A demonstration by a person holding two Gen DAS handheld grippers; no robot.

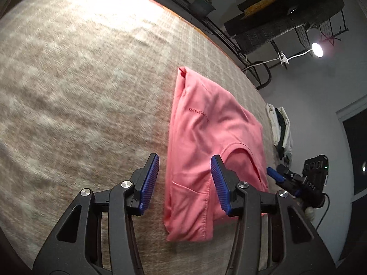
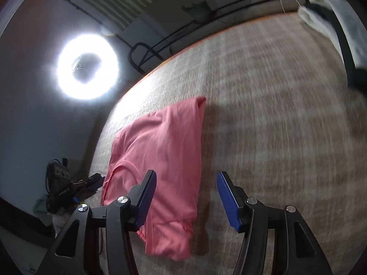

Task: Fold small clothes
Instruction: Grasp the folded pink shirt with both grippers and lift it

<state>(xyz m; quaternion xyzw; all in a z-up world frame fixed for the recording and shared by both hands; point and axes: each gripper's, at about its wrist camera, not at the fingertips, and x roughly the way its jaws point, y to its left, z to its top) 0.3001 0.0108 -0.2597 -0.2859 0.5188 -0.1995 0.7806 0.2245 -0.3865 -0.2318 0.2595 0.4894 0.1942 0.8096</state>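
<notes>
A pink shirt (image 1: pixel 206 137) lies folded lengthwise on a beige carpet (image 1: pixel 80 80), a narrow strip with the neckline toward the near end. In the left wrist view it runs from about 12 o'clock down to 6 o'clock just right of centre; small dark lettering on the chest is too blurred to read.

The left tongs (image 1: pixel 187 183) stand wide apart and hold nothing, hovering over the near end of the shirt. Their right blue pad (image 1: pixel 220 183) overlaps the neckline in the picture and hides part of it; whether it touches the cloth cannot be told. The left pad is over bare carpet just beside the shirt's edge.

The right tongs (image 2: pixel 187 197) are also spread apart and empty. In the right wrist view the shirt (image 2: pixel 160 155) sits at 9 to 7 o'clock of centre, its near-left corner covered by the left finger (image 2: pixel 146 197); the right finger is above bare carpet.

At 3 o'clock in the left view the other tongs' blue tip peeks out past the shirt's edge, mostly cut off. Beyond the carpet's edge, a pile of clothes (image 1: pixel 282 128) hangs over it, its pieces hard to separate. A ring lamp (image 2: pixel 88 66) glares at 10 o'clock in the right view, washing out its surroundings. The carpet is smeared by motion blur.
</notes>
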